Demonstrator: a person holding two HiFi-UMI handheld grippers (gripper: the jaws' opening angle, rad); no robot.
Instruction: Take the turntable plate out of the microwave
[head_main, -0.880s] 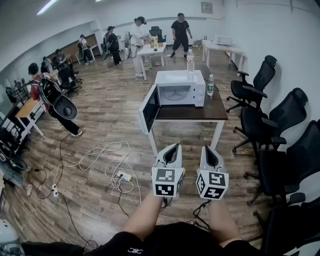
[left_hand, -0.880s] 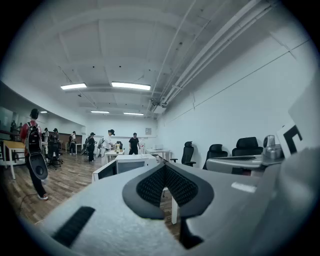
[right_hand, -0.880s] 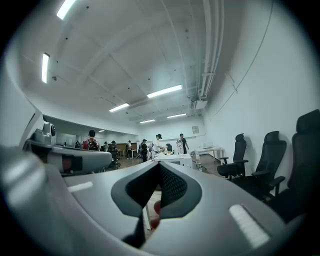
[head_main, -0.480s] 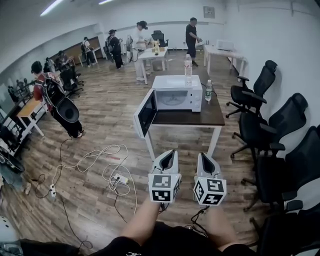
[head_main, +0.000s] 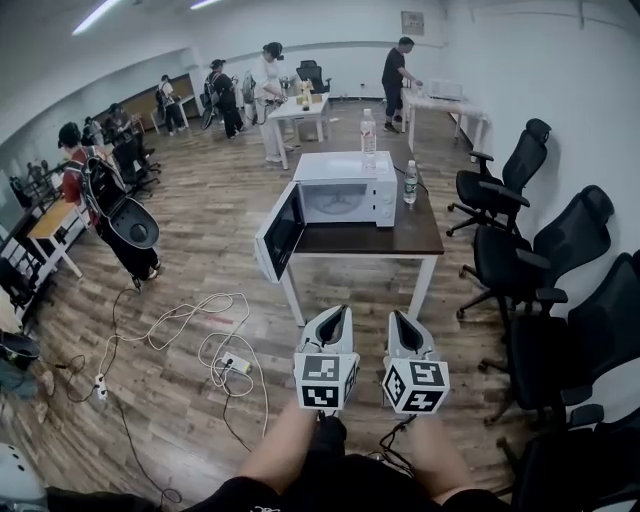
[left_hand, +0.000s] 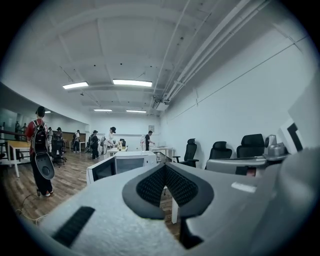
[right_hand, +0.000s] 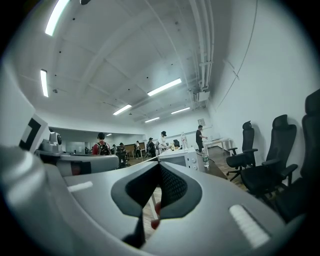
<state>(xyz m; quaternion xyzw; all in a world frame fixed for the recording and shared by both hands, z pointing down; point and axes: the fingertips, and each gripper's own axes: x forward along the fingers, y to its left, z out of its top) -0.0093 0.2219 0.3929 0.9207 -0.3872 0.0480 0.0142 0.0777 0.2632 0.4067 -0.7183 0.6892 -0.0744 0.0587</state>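
Observation:
The white microwave stands on a dark table a few steps ahead, with its door swung open to the left. Its cavity looks pale, and I cannot make out the turntable plate inside. My left gripper and right gripper are held side by side low in front of me, well short of the table. Both are shut and empty. The left gripper view shows the shut left gripper with the microwave far beyond it. The right gripper also points toward the microwave.
One water bottle stands on top of the microwave, another on the table to its right. Black office chairs line the right wall. Cables and a power strip lie on the floor to the left. Several people stand farther back.
The microwave and table have shifted slightly left in the head view. Both grippers stay together, shut, a little lower in the frame. A person at the back has walked to the right.

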